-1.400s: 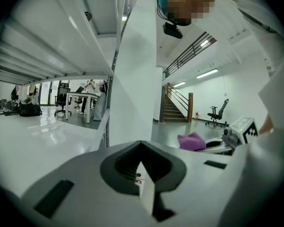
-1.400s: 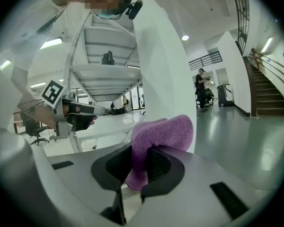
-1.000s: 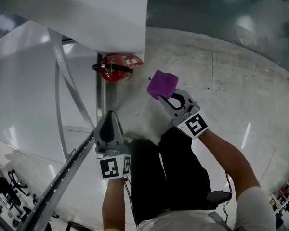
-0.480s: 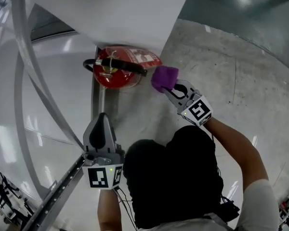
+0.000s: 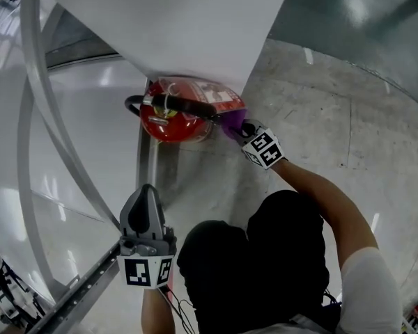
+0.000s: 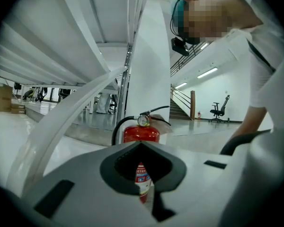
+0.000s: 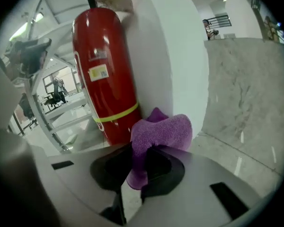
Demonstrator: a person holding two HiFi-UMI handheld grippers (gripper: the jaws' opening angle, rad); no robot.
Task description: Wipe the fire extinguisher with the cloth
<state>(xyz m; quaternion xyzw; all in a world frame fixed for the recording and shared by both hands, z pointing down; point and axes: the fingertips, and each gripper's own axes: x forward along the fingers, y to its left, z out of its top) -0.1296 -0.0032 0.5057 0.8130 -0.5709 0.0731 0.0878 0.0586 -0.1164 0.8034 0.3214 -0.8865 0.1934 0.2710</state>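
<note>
Two tongs are in view, but only one carries the work. The right tongs (image 7: 141, 161) are clenched on the purple cloth (image 7: 162, 130), and the bunched end of the cloth stands out beyond the tips. The left tongs (image 6: 143, 148) are closed on nothing; through their opening one sees only the extinguisher further away.

The red fire extinguisher (image 5: 173, 120) stands upright on the concrete floor (image 5: 320, 131), against the foot of a white column (image 5: 195, 33). In the right gripper view the cloth is just beside the lower part of the cylinder, near the yellow band (image 7: 114, 115). In the head view it lies at the right side of the cylinder, under the black handle. If it really presses on the red wall, I cannot tell.

I judge that the step is the very beginning of the wiping: the cloth is brought to the cylinder and no stroke is yet made. The next move asks to press the cloth flat on the wall and slide it along, with the grip kept firm. The cylinder stands free, so a strong push could rock it.

The right arm is stretched forward and down, with the tongs tilted toward the cylinder. The left hand is low and near the body, well apart from the extinguisher, and its tongs point almost level at it
</note>
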